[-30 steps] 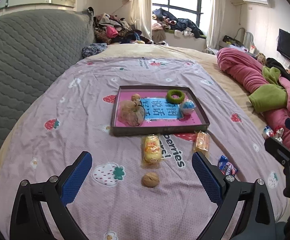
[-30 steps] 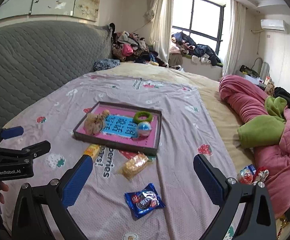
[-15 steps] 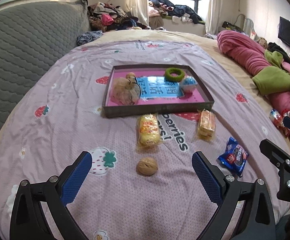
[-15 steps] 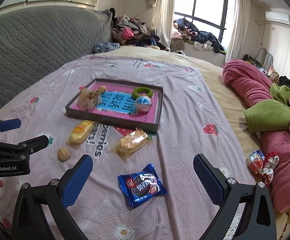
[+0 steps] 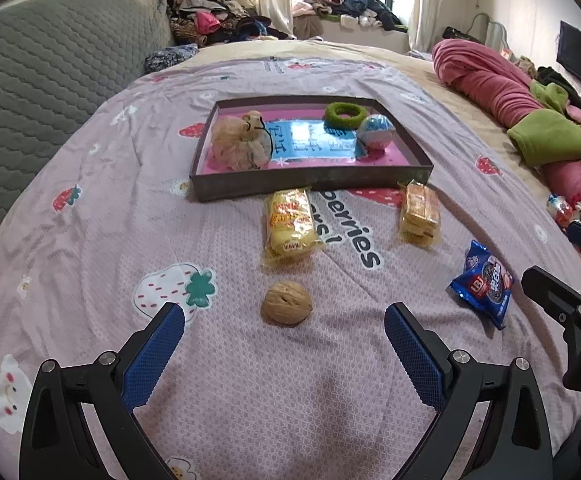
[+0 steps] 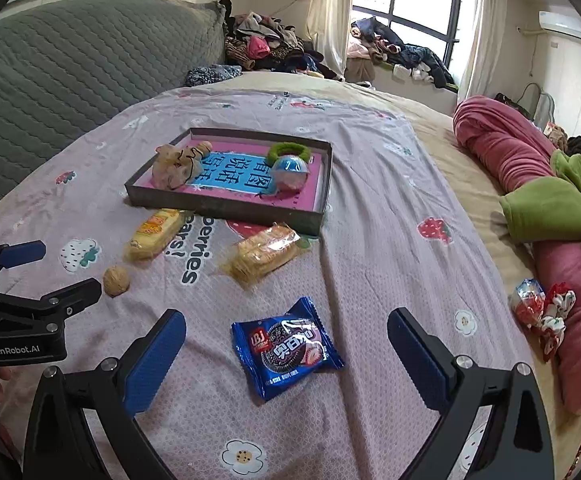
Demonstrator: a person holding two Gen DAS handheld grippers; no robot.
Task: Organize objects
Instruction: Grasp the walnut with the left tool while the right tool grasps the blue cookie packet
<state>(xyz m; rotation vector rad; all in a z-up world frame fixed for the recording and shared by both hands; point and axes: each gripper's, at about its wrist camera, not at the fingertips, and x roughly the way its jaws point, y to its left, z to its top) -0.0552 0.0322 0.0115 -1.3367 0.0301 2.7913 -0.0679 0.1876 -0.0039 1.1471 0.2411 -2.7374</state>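
Lying between the spread fingers of the empty left gripper [image 5: 284, 344], the walnut [image 5: 287, 303] is judged light, hard, roll-prone, best pinched across its middle; right gripper [image 6: 286, 346] likewise agape.

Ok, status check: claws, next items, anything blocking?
Left claw open, lined up on walnut. Right claw open over blue cookie packet. Both items lie loose outside tray. Nothing blocking.

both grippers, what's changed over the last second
Both have come down and forward: the left gripper now lines up on the walnut, the right gripper on the blue cookie packet. Both stay open; nothing grasped. The tray and snacks have not moved.
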